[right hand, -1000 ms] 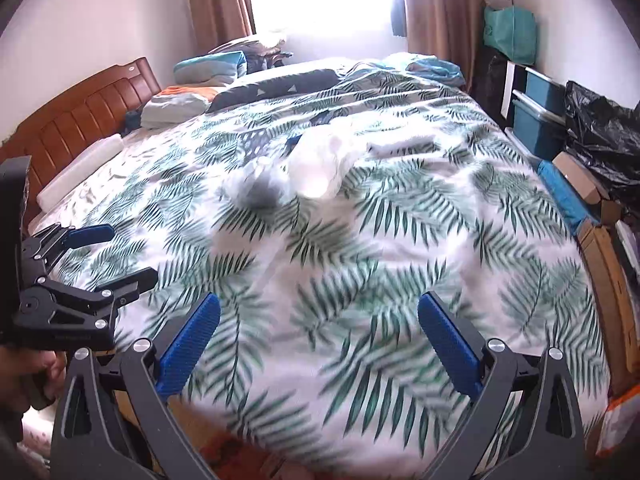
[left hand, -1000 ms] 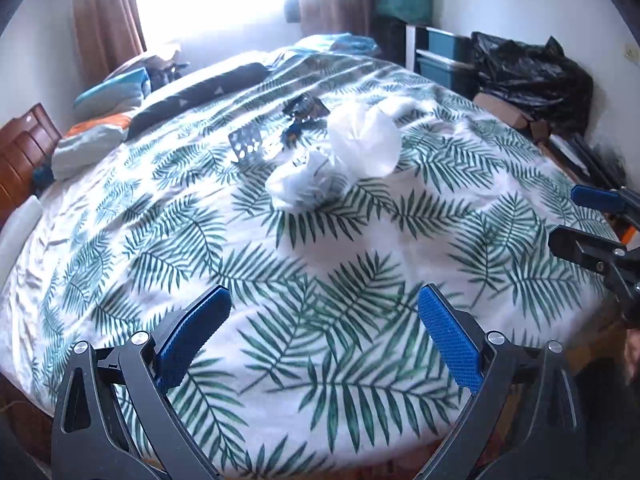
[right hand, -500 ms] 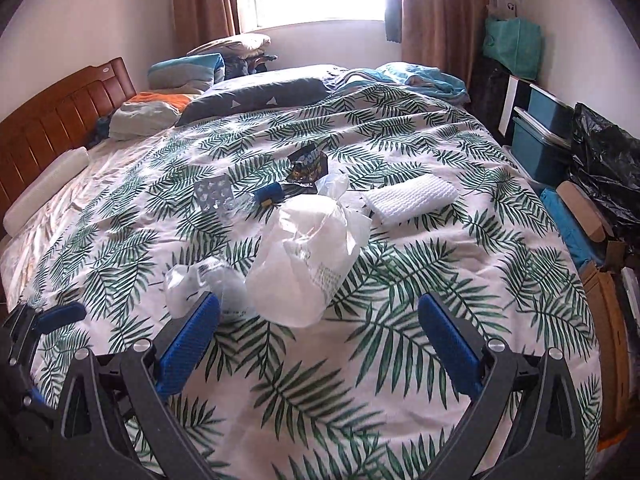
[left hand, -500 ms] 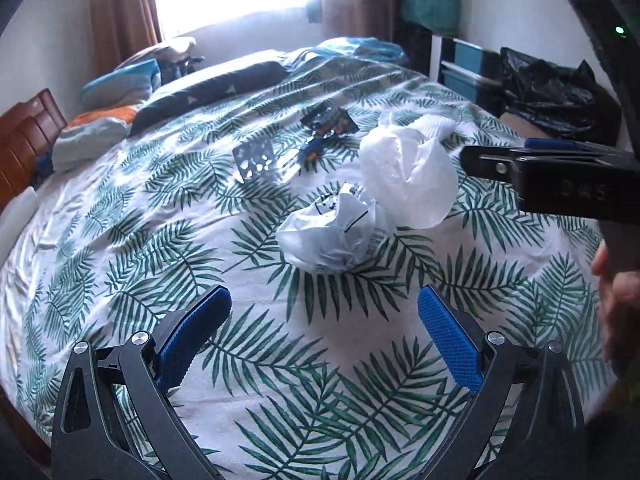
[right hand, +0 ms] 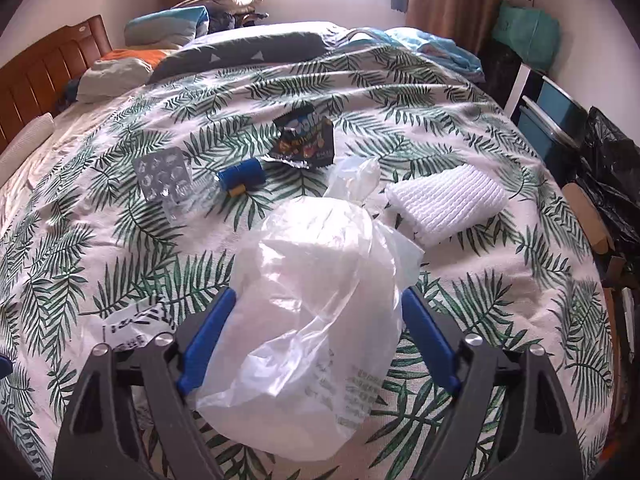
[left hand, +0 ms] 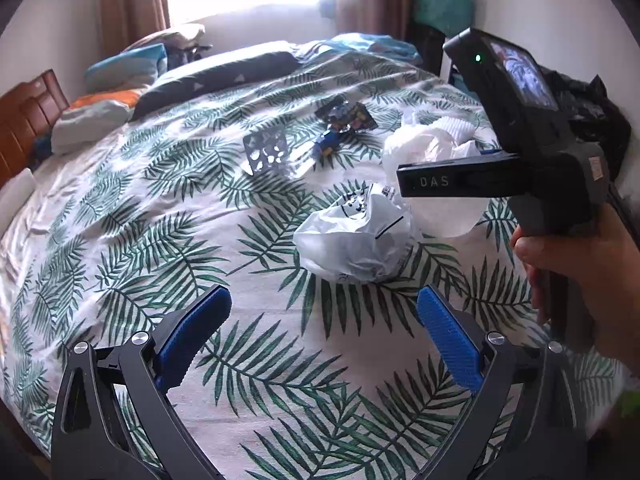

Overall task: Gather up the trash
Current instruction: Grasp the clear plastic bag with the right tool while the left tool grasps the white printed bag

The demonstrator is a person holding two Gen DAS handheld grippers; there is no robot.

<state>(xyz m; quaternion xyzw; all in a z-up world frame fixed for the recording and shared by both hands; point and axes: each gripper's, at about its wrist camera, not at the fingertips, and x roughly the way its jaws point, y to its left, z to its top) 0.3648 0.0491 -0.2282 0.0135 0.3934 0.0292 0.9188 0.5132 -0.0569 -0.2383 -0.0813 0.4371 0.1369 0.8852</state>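
Closing my right gripper (right hand: 316, 336) around the big translucent plastic bag (right hand: 320, 300), I am bringing the blue pads in from either side of its puffed body; the jaws are narrowing, the bag is sitting between them, and I cannot yet say the pads are pressing on it. My left gripper (left hand: 324, 328) is hanging wide and empty over the leaf-print bedspread (left hand: 160, 216), with the crumpled white printed bag (left hand: 356, 240) lying just ahead of its fingers.

I am judging this to be the very first pickup of the collecting: nothing is gathered yet. The next move is calling for a firm pinch on loose film, which may slip or balloon out, followed by a lift clear of the bed.

Beyond the bag, my right view is showing the rest of the litter laid out: a blue roll (right hand: 242, 176), a dark snack wrapper (right hand: 306, 140), an empty blister sheet (right hand: 162, 174), and a folded white cloth (right hand: 448, 202) just beside the bag's knot. It is also showing how the bag sits inside my jaws, which the left view is hiding behind the gripper's black body. The left view, in turn, is showing my right hand (left hand: 580, 264) gripping the handle, and the crumpled bag whole, which the right view is cutting down to a printed edge.
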